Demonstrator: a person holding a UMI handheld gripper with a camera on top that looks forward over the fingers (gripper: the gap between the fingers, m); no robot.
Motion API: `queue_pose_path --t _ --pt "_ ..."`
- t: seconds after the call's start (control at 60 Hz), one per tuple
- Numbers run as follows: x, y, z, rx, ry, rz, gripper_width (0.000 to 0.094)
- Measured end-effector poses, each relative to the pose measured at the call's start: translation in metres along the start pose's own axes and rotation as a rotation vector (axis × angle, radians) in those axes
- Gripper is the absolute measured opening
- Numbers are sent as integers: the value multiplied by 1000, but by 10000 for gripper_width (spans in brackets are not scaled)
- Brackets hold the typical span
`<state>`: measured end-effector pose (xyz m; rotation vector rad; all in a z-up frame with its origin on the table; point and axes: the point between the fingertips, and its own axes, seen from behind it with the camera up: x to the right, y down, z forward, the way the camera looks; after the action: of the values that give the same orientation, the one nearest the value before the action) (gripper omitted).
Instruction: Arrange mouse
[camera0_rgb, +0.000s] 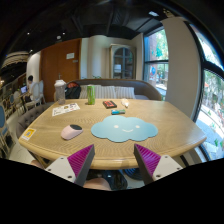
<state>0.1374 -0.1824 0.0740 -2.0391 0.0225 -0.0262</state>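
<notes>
A small, rounded white computer mouse lies on the light wooden table, just left of a pale blue cloud-shaped mat. It sits well beyond the gripper, ahead of the left finger; the magenta-padded fingers stand apart, holding nothing.

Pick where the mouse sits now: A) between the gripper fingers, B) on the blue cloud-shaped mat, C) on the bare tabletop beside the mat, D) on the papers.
C: the white mouse rests on the wooden table beside the blue cloud-shaped mat, ahead of the open gripper.
</notes>
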Motion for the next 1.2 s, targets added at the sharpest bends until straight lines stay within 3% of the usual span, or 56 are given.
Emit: queue_pose_path --t 0.267,0.65,0.85,1.2 --pt "-20 6 11 -7 -48 -7 818" --pt "-158 34 105 -92 -278 -5 807" --pt "-202 21 134 -80 -308 -46 811" --pt "-221 -2 190 -129 -216 -59 783"
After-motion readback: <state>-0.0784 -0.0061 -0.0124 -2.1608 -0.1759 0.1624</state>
